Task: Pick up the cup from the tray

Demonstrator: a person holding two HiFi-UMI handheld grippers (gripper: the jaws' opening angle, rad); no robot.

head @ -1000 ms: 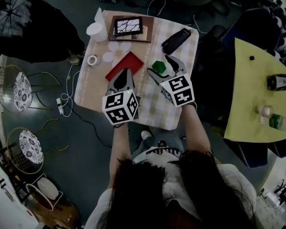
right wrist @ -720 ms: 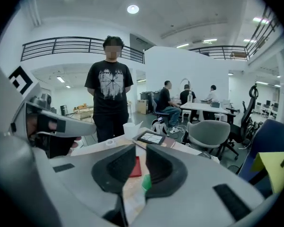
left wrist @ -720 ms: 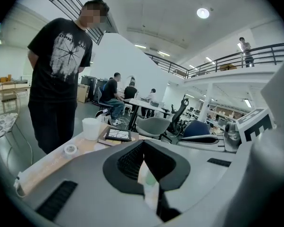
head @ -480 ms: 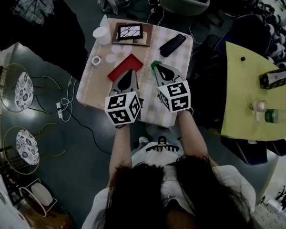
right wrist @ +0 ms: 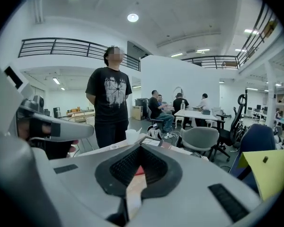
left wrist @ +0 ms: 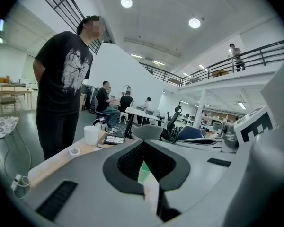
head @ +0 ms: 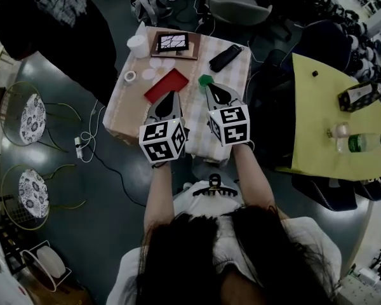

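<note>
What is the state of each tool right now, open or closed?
Left tool: closed, holding nothing.
Right tool: closed, holding nothing.

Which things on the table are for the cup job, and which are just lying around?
For the job:
- green cup, standing beside the tray
- red tray
- left gripper and right gripper, both shut and empty

Just lying about:
- white cup
- tape roll
- black case
- tablet
- white flower mat
</note>
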